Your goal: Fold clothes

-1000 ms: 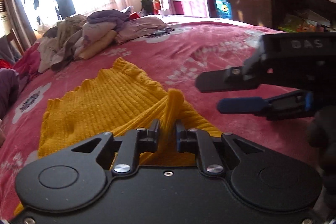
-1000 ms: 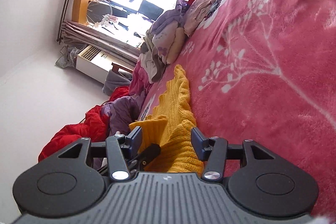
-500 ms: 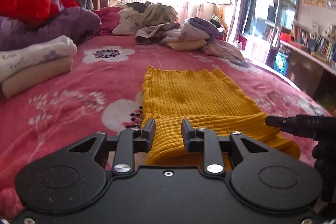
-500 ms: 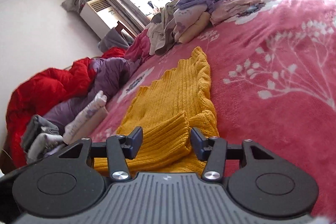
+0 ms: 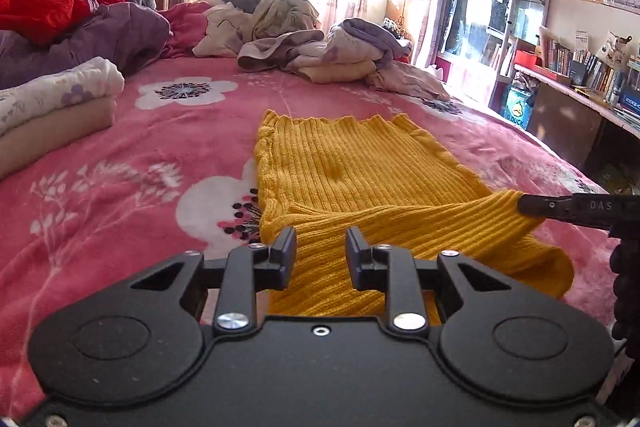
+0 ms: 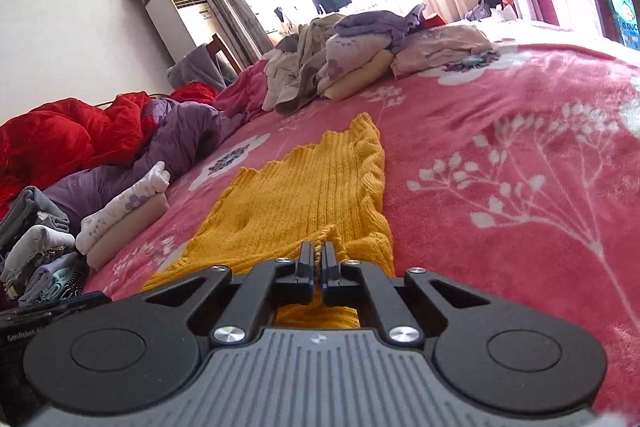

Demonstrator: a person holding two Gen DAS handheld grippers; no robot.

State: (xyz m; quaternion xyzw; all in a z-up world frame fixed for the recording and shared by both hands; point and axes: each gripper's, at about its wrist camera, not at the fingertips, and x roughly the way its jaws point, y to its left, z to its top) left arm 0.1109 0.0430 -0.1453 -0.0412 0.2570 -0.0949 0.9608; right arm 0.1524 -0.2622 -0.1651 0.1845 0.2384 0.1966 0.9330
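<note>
A yellow ribbed knit garment (image 5: 360, 171) lies flat on the pink floral bedspread (image 5: 120, 187), its near end folded back over itself. My left gripper (image 5: 320, 251) is open, its jaws on either side of the folded near edge. My right gripper (image 6: 319, 259) is shut on the garment's (image 6: 312, 195) edge, with yellow knit pinched between the jaws. In the left wrist view the right gripper (image 5: 532, 207) comes in from the right and holds the fold's right corner.
A heap of unfolded clothes (image 5: 304, 43) sits at the far end of the bed. Folded clothes (image 5: 52, 107) and purple and red bedding (image 5: 80, 35) lie along the left. A bookshelf and desk (image 5: 580, 87) stand to the right of the bed.
My left gripper has let go of the yellow garment and opened. My right gripper has closed on the garment's edge. Both cameras have swung to face down the bed.
</note>
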